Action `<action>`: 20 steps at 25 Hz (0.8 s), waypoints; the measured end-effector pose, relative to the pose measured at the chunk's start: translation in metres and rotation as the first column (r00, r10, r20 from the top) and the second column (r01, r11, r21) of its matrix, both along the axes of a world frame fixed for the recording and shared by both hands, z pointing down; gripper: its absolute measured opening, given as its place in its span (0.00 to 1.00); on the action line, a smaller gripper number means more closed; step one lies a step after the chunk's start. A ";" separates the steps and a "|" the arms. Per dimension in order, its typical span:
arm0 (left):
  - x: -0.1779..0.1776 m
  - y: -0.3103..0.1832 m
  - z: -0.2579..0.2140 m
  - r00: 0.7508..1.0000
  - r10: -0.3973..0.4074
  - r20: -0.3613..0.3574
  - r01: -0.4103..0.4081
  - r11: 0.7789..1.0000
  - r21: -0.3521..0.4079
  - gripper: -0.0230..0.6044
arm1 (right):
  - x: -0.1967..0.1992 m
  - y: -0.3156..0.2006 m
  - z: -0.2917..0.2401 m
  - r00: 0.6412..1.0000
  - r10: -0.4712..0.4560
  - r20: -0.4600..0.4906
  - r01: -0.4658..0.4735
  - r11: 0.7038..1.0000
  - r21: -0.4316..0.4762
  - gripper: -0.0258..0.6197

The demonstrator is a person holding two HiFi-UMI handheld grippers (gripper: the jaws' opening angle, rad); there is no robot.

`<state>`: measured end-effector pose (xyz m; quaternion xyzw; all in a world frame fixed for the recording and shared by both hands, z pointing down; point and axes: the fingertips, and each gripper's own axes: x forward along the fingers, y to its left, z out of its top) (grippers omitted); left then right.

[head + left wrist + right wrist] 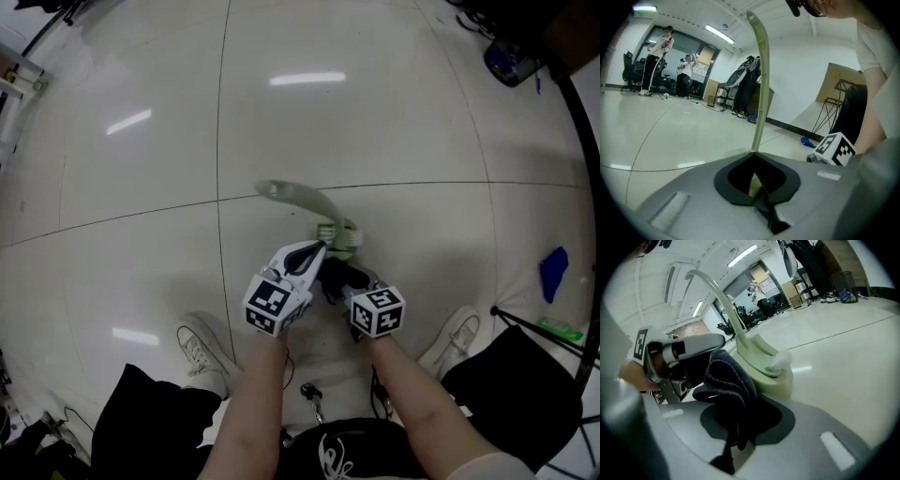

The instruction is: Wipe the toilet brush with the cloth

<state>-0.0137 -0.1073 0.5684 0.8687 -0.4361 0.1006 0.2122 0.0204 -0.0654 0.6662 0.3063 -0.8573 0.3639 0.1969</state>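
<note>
Left gripper (312, 253), right gripper (339, 278): seemingly clamped.

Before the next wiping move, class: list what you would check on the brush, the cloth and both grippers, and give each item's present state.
1. The left gripper is shut on the toilet brush handle: ok.
2. The right gripper is shut on the cloth: ok.
3. Enough cloth bunches free above the jaws to wipe with: ok.
4. The cloth touches the brush: cannot tell.
5. The brush holder rests on the floor: ok.

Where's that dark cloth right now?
The cloth is pinched in the right claw, near the head view's centre, just beside the pale green toilet brush.
</note>
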 end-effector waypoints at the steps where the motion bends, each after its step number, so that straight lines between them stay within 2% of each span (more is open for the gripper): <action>1: 0.002 0.003 0.004 1.000 0.012 0.010 -0.012 1.000 -0.008 0.05 | 0.005 -0.001 0.001 1.000 0.013 -0.001 -0.013 1.000 -0.005 0.16; 4: 0.007 0.010 0.013 0.999 0.022 0.031 -0.021 0.999 -0.030 0.05 | 0.029 -0.004 0.006 0.998 0.065 -0.019 -0.065 0.998 -0.021 0.16; 6: 0.009 0.009 0.015 1.000 0.008 0.020 -0.008 0.999 -0.036 0.05 | 0.054 -0.008 0.011 0.992 0.120 -0.043 -0.121 0.992 -0.035 0.16; 10: 0.009 0.008 0.015 1.000 0.005 0.022 -0.004 0.999 -0.032 0.05 | 0.110 -0.025 0.012 0.961 0.267 -0.073 -0.271 0.961 -0.050 0.16; 13: 0.008 0.007 0.015 1.000 -0.020 0.014 0.021 0.999 -0.025 0.05 | 0.138 -0.042 0.005 0.939 0.342 -0.039 -0.344 0.937 -0.060 0.16; 16: 0.009 0.007 0.014 0.998 -0.054 0.026 0.055 0.998 -0.023 0.05 | 0.137 -0.055 -0.001 0.943 0.333 0.002 -0.332 0.940 -0.082 0.16; 20: 0.010 0.006 0.016 0.995 -0.092 0.037 0.093 0.995 -0.027 0.05 | 0.105 -0.080 -0.011 0.976 0.211 0.055 -0.207 0.975 -0.078 0.16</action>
